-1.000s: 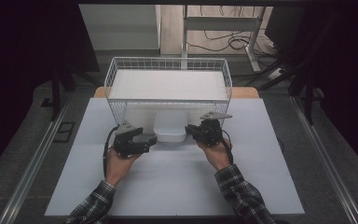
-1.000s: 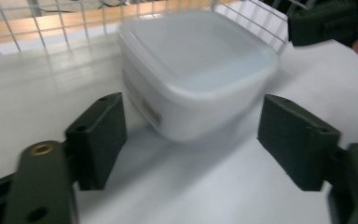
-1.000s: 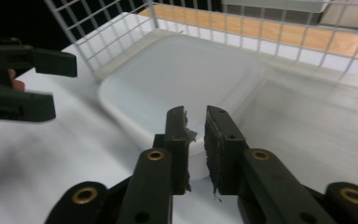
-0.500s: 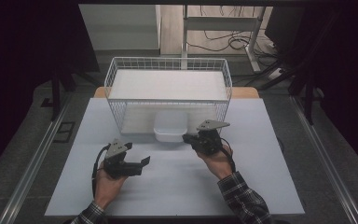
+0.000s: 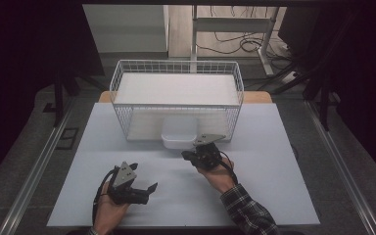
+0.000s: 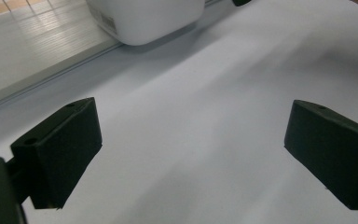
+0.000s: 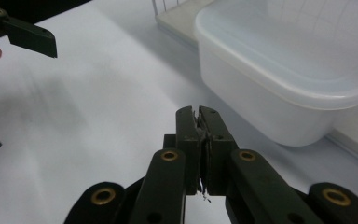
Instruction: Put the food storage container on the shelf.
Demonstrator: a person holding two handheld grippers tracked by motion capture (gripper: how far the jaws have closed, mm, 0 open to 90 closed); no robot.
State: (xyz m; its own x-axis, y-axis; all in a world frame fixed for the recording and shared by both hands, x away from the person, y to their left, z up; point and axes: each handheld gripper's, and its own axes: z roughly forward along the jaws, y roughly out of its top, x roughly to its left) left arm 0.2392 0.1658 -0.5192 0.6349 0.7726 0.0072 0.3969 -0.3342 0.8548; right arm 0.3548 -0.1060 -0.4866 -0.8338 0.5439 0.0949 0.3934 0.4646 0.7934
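Observation:
A white lidded plastic container (image 5: 178,133) rests on the white tabletop (image 5: 274,196), against the front of a white wire basket (image 5: 176,68). My left gripper (image 5: 149,188) is near the table's front left, well away from the container. Its jaws have just been opening and now stand wide with nothing between them (image 6: 193,140). The container (image 6: 144,18) lies far ahead of it. My right gripper (image 5: 186,155) hovers just in front of the container's right corner, jaws pressed together with nothing in them (image 7: 198,112). The container (image 7: 279,70) sits close on its right.
The wire basket has tall sides and a white lining, and it spans the back middle of the table. A dark floor and metal rails (image 5: 34,166) flank the table. The left gripper's jaw (image 7: 28,35) shows at the top left of the right gripper view.
Both grippers have drawn back from the container. The left went toward the front left of the table and opened wider. The right moved back a little and stays shut.

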